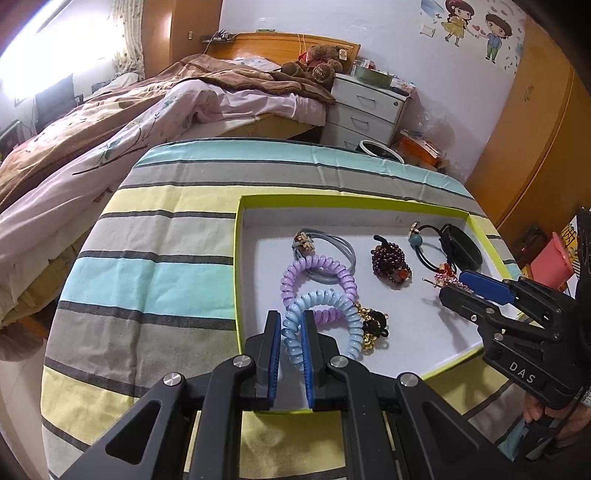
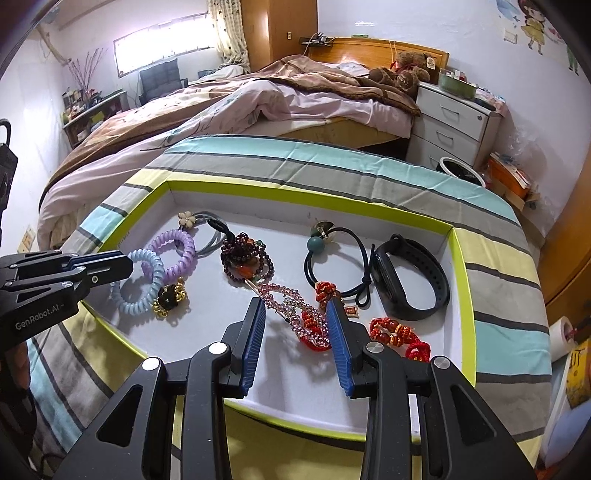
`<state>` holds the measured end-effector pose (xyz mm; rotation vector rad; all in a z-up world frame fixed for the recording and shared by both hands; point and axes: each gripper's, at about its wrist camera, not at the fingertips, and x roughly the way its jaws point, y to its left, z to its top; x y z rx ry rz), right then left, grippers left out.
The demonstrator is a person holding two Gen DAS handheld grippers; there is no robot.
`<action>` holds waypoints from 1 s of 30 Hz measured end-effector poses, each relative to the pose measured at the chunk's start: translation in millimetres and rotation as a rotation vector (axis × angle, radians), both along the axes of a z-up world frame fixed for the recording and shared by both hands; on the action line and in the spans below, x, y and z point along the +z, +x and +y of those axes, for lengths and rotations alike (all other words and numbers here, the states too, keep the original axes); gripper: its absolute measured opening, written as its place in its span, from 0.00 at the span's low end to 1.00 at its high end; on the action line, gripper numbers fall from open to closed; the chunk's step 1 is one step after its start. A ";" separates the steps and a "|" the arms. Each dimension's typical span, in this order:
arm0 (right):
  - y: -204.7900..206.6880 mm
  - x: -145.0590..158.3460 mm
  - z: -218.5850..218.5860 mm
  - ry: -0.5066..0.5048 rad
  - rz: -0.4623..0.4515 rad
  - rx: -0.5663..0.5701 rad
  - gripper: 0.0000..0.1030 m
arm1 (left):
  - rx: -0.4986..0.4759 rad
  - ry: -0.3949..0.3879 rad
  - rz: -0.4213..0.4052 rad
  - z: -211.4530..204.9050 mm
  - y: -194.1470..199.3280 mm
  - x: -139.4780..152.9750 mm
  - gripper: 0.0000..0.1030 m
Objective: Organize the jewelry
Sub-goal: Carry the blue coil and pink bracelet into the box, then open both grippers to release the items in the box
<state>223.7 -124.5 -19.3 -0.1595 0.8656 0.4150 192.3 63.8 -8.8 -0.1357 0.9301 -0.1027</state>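
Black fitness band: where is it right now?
In the right wrist view the black fitness band lies at the tray's right end, beside the dark hair tie.

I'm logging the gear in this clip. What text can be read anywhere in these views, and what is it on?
"DAS": on the right claw's black body, left wrist view.
"GenRobot.AI": on the left claw's black body, right wrist view.
Teddy bear's chest and tag: lettering too small to read.
Yellow item at the right edge: characters blurred, unreadable.
Wall stickers: cartoon figures only, no legible words.
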 end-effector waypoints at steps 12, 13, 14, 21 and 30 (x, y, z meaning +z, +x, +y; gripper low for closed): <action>-2.5 -0.2 1.0 -0.010 0.005 -0.002 0.35 | 0.004 0.019 -0.003 -5.1 -5.4 0.8 0.13; -2.6 -0.3 0.8 -0.008 0.006 -0.003 0.36 | 0.005 0.017 -0.004 -5.2 -5.8 0.7 0.14; -2.7 -0.1 1.2 -0.007 0.007 -0.002 0.37 | 0.005 0.019 -0.005 -5.3 -6.4 1.2 0.14; -3.5 0.5 1.9 0.000 0.014 -0.001 0.42 | 0.005 0.018 -0.008 -5.2 -7.4 3.8 0.18; -12.1 9.0 -3.2 0.033 0.000 -0.020 0.43 | 0.005 0.043 -0.034 -9.5 -15.6 11.4 0.42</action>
